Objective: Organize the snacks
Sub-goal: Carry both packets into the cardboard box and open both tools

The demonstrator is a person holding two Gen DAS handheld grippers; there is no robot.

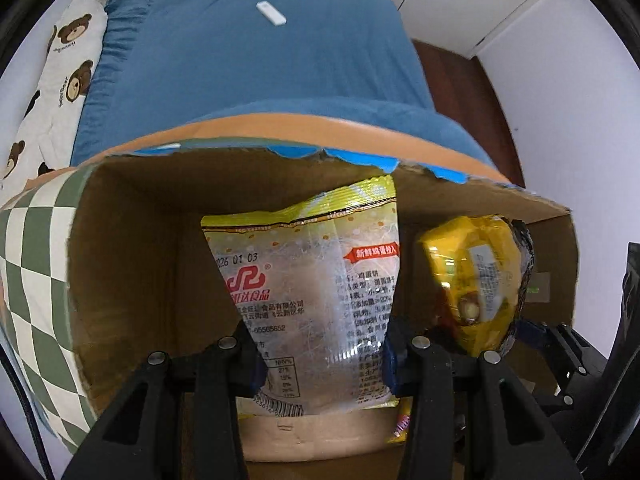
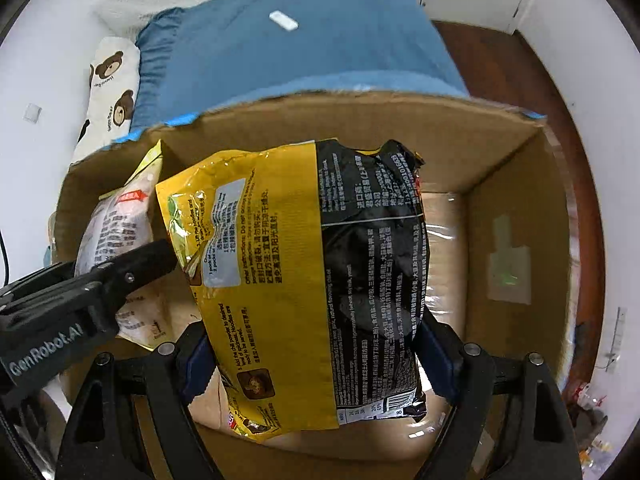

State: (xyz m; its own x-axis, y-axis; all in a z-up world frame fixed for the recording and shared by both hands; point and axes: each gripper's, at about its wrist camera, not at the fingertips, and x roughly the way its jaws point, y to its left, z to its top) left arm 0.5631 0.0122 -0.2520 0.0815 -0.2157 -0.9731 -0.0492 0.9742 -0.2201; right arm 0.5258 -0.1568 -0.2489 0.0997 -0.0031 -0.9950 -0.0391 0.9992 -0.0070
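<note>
My left gripper point(image 1: 322, 354) is shut on a clear egg-biscuit bag point(image 1: 308, 292) with yellow top and red logo, held upright inside the cardboard box point(image 1: 132, 240). My right gripper point(image 2: 316, 354) is shut on a yellow and black noodle pack point(image 2: 320, 280), held upright over the same box point(image 2: 512, 184). The noodle pack shows at the right in the left wrist view point(image 1: 476, 280). The biscuit bag point(image 2: 116, 224) and the left gripper show at the left in the right wrist view. A small yellow snack point(image 1: 400, 426) lies on the box floor.
The box stands against a bed with a blue sheet point(image 1: 256, 52), on which lies a white remote point(image 1: 271, 13). A bear-print pillow point(image 1: 60, 76) is at the left. A green checked cloth point(image 1: 36, 280) lies left of the box. Dark wood floor point(image 2: 500, 60) runs on the right.
</note>
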